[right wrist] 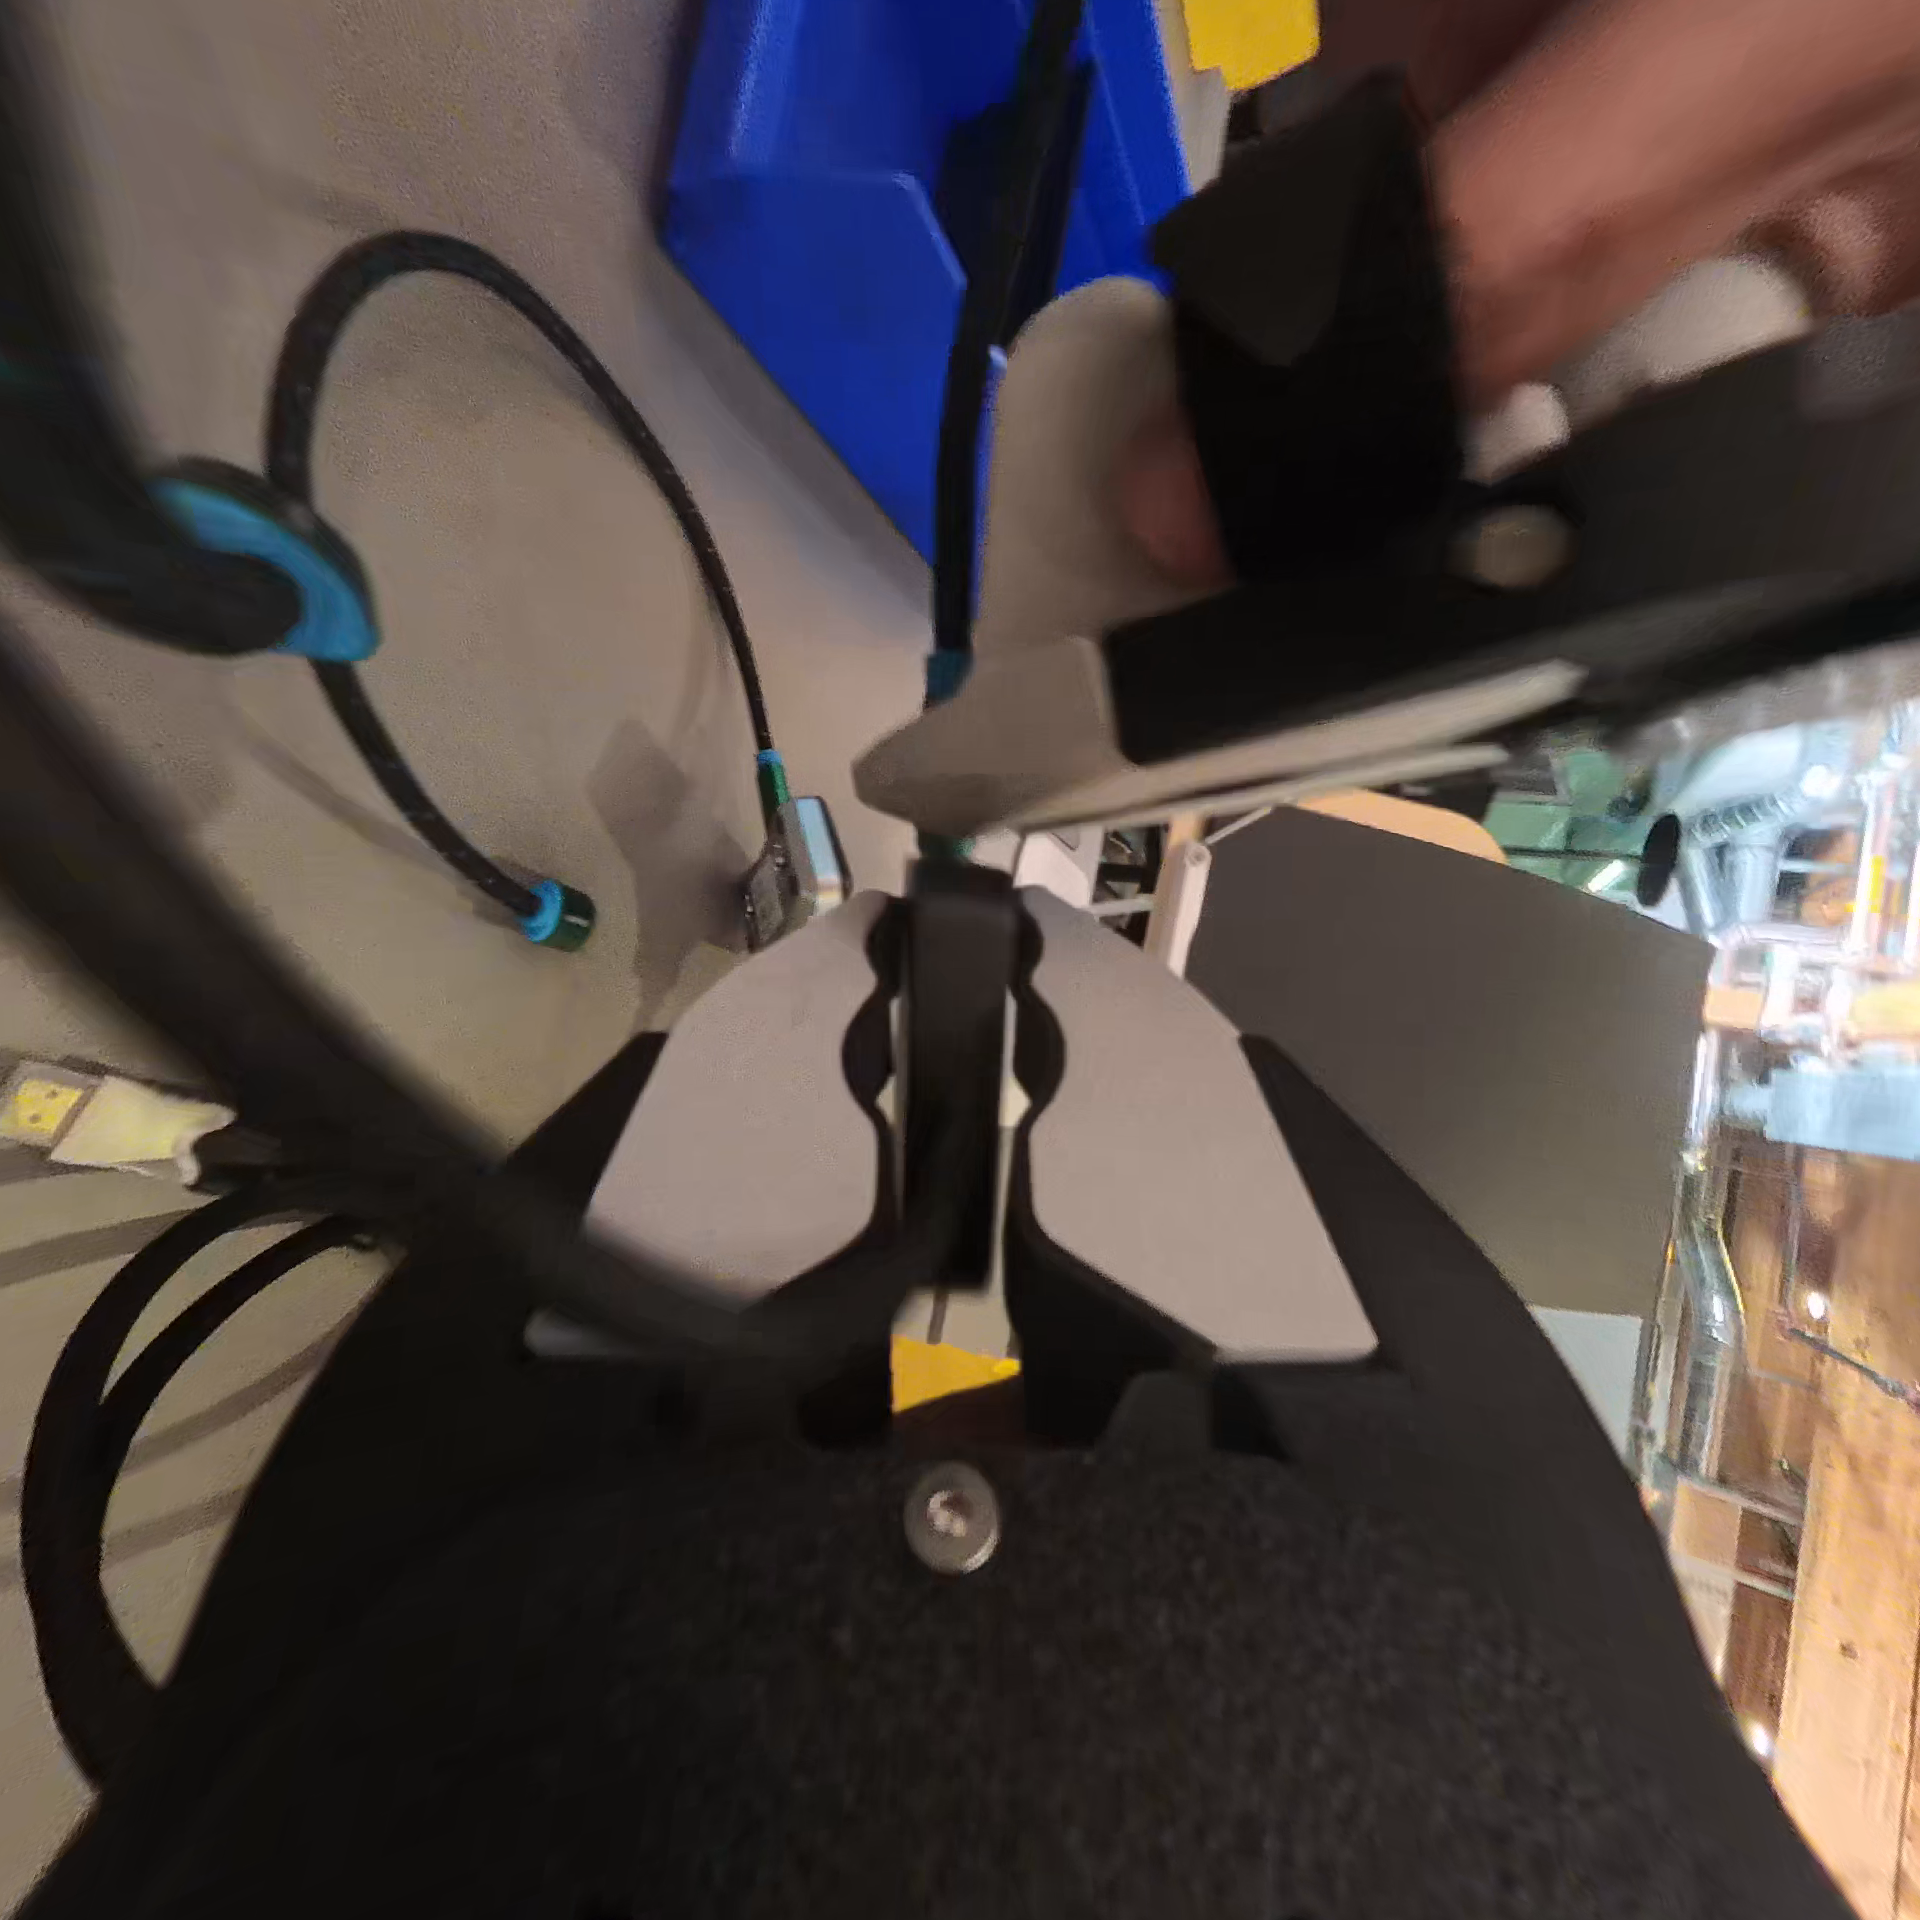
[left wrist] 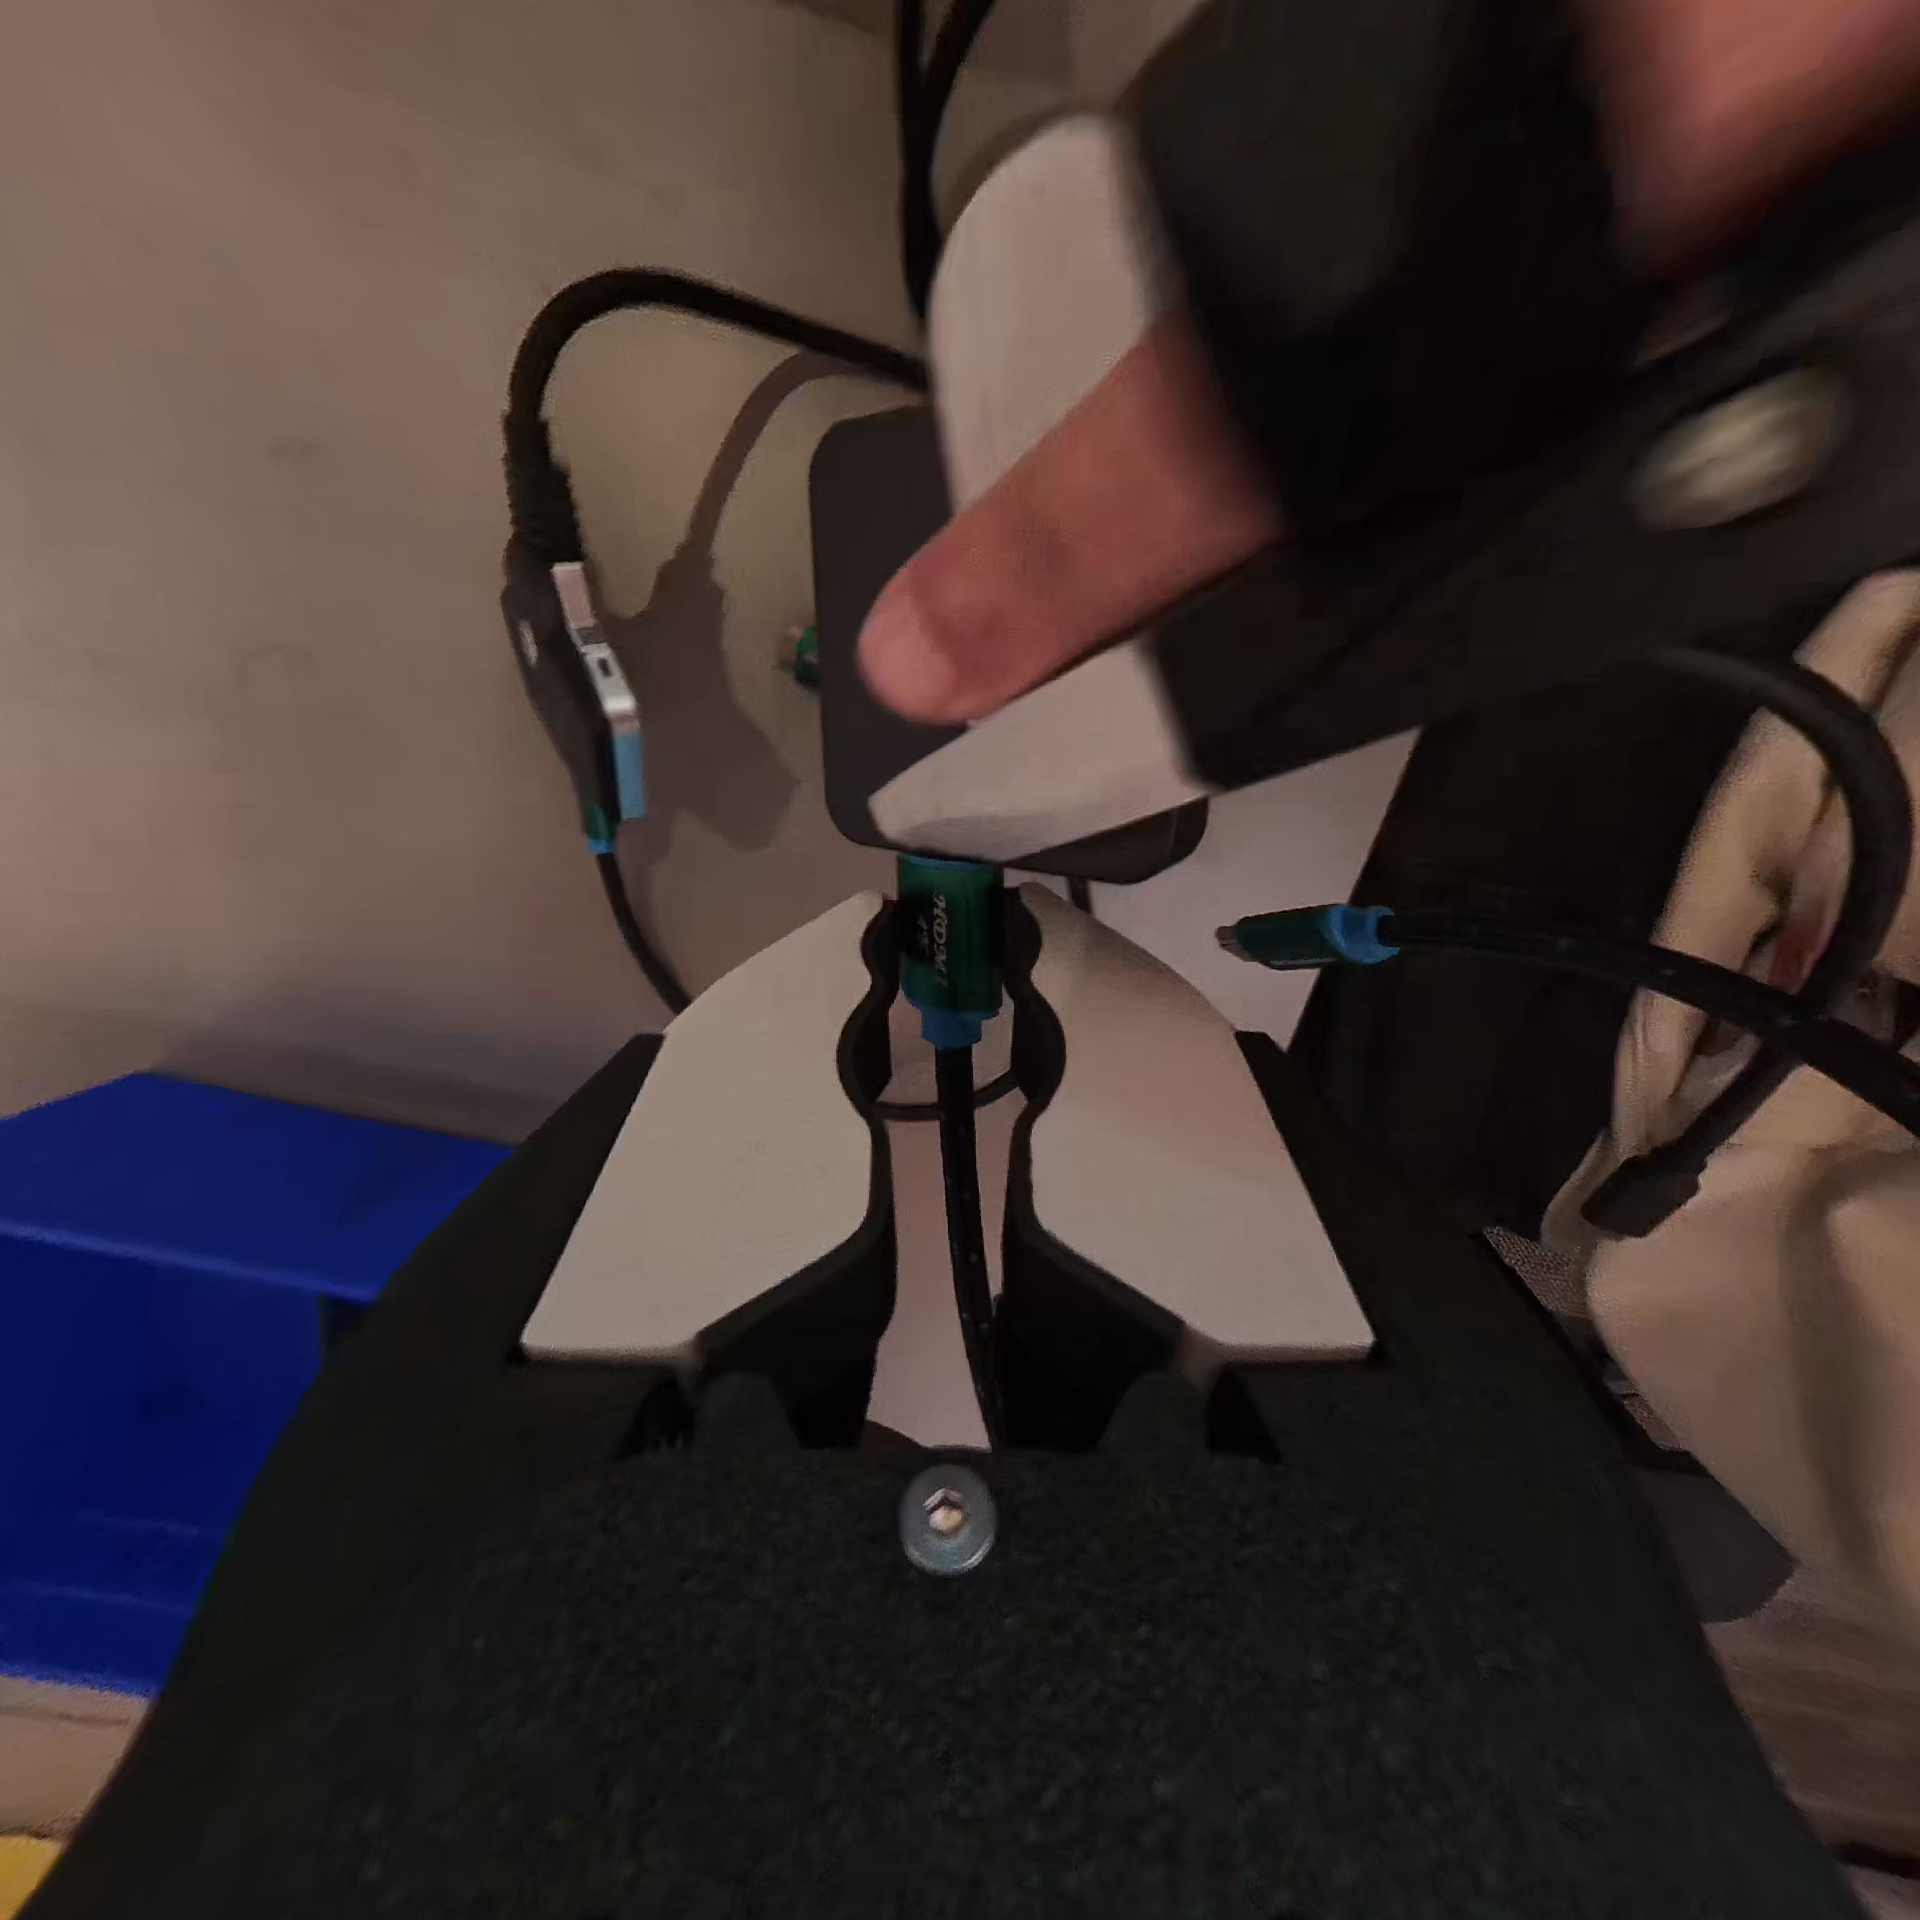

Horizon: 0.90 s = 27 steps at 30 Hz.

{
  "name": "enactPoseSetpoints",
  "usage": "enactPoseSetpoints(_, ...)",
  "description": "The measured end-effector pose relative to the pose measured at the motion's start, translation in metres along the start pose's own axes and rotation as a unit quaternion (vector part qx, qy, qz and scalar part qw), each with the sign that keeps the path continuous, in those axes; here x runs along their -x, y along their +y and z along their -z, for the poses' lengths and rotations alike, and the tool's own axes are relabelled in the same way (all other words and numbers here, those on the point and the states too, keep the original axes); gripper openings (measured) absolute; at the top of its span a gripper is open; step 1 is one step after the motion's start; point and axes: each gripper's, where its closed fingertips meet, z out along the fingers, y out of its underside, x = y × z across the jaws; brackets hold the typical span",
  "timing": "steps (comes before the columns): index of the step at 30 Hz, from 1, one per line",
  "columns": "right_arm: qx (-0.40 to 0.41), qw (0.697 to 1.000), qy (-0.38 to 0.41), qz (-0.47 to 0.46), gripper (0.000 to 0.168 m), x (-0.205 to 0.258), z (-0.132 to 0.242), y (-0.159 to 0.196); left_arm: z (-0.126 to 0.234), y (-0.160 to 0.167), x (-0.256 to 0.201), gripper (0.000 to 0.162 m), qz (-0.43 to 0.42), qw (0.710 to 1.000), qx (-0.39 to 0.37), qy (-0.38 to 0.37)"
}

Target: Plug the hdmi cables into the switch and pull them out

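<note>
Left wrist view: the left gripper [left wrist: 951,935] pinches the green plug [left wrist: 940,951] seated at the black switch [left wrist: 862,582], ready for pulling. Right wrist view: the right gripper [right wrist: 956,935] clamps the switch [right wrist: 956,997], bracing it above the counter [right wrist: 499,520].

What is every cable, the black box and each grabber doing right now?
Left gripper: fingers shut on the green plug.
Green plug: held, its tip at the switch's edge; whether seated, unclear.
Switch: held edge-on, lifted off the table.
Right gripper: fingers shut on the switch.
Loose plug: unplugged, free in the air.
Silver adapter: hanging on its cable, not connected.
Blue bin: resting on the table.
</note>
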Motion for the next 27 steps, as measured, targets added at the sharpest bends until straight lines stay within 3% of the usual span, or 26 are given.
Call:
enactPoseSetpoints(3,-0.011,1.000,0.021,-0.007,0.015,0.002,-0.005,0.001,-0.001,0.001,0.002,0.018,-0.016,0.999,0.010,-0.041)
enactPoseSetpoints(7,-0.021,0.997,0.069,-0.010,0.016,-0.002,-0.003,0.006,0.003,-0.006,0.004,0.019,0.006,0.999,-0.040,-0.031)
enactPoseSetpoints(15,-0.045,0.996,0.077,-0.017,0.015,-0.002,-0.004,0.009,0.004,-0.002,0.001,0.019,0.015,0.997,-0.079,-0.022)
enactPoseSetpoints(17,0.087,0.994,0.064,0.027,0.015,0.007,-0.015,0.066,0.008,0.012,-0.009,0.019,0.011,0.996,-0.085,0.006)
enactPoseSetpoints(18,0.081,0.995,0.060,0.002,0.015,0.013,-0.014,0.085,0.012,0.019,-0.005,0.019,0.022,0.995,-0.093,-0.010)
enactPoseSetpoints(20,0.018,0.995,0.085,-0.045,0.015,0.008,0.001,0.081,0.020,0.037,0.005,0.019,0.034,0.994,-0.098,-0.042)
enactPoseSetpoints(23,0.009,0.992,0.101,-0.072,0.015,0.002,0.005,0.082,0.024,0.047,0.013,0.018,0.063,0.988,-0.126,-0.060)
enactPoseSetpoints(27,0.005,0.990,0.102,-0.094,0.015,0.003,0.000,0.085,0.030,0.048,0.041,0.019,0.128,0.955,-0.200,-0.175)
